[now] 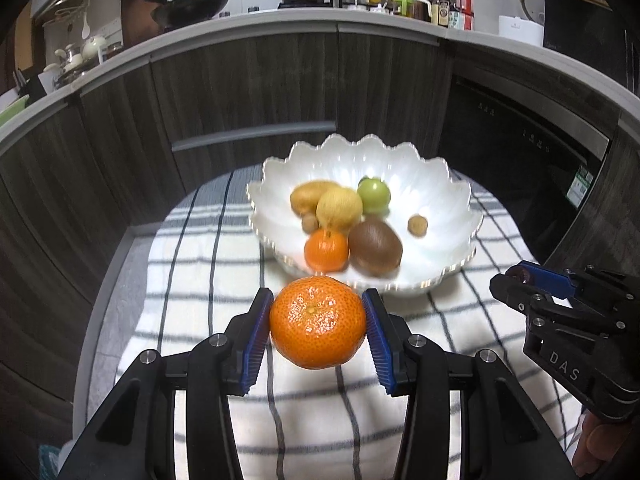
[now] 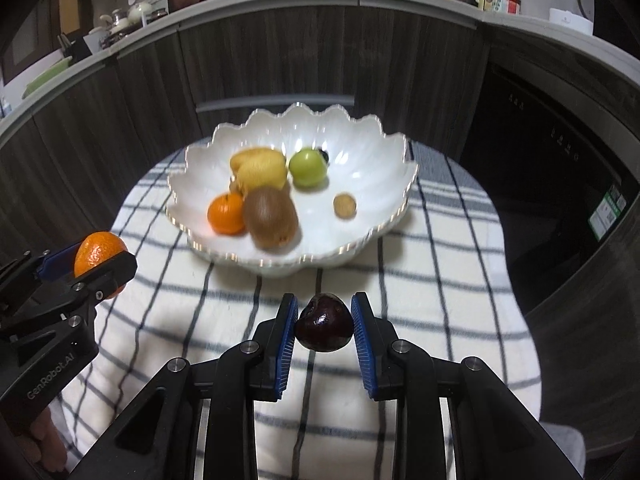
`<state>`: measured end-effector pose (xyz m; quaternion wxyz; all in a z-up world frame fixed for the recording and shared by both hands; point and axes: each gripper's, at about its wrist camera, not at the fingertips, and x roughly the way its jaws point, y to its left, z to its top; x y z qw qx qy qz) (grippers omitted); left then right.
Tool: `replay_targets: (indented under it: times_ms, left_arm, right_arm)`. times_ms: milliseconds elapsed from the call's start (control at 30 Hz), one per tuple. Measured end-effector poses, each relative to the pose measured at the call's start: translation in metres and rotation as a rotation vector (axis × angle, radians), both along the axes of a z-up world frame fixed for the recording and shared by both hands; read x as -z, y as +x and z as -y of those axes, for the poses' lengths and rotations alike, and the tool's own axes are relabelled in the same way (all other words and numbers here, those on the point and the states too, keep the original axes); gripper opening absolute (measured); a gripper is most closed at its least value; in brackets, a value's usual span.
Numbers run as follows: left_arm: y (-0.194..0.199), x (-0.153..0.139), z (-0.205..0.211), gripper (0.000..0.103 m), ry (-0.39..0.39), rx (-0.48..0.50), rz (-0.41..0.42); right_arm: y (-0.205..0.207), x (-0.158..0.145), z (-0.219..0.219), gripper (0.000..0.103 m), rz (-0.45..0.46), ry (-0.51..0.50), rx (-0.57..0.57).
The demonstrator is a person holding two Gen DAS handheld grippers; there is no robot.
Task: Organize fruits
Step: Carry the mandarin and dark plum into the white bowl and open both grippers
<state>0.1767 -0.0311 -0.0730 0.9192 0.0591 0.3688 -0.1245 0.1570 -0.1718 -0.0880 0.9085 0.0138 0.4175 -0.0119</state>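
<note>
Step in hand, as judged: carrying fruit to bowl, both tongs loaded.

Left gripper [image 1: 318, 322] clamped on mandarin [image 1: 318, 322], blue pads pressing both sides, fruit clear of checked cloth [image 1: 192, 280].

Right gripper [image 2: 324, 328] closed narrow on small dark fruit [image 2: 324, 328], also clear of cloth.

White scalloped bowl [image 1: 436, 184] ahead of both tongs, holding kiwi [image 1: 375, 247], second mandarin [image 1: 326, 250], green fruit [image 1: 373, 195], yellow pieces.

Next move calls for: reach forward over near rim, lower into free space right of kiwi, release gently so nothing rolls.

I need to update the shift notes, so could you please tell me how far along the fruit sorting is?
Done: a kiwi, a small orange and others lie in the white bowl. In hand: the left tool grips a mandarin; the right tool grips a dark plum. Left: placing both.
</note>
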Motion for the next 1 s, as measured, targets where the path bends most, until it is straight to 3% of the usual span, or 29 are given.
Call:
replay_targets:
  times_ms: [467, 1000]
  left_arm:
    - [0.055, -0.037, 0.011, 0.045, -0.025, -0.002, 0.063]
    - [0.125, -0.022, 0.023, 0.045, -0.033, -0.011, 0.021]
  right_arm:
    - [0.046, -0.041, 0.012, 0.029, 0.087, 0.011, 0.003]
    - [0.117, -0.042, 0.029, 0.029, 0.090, 0.010, 0.033]
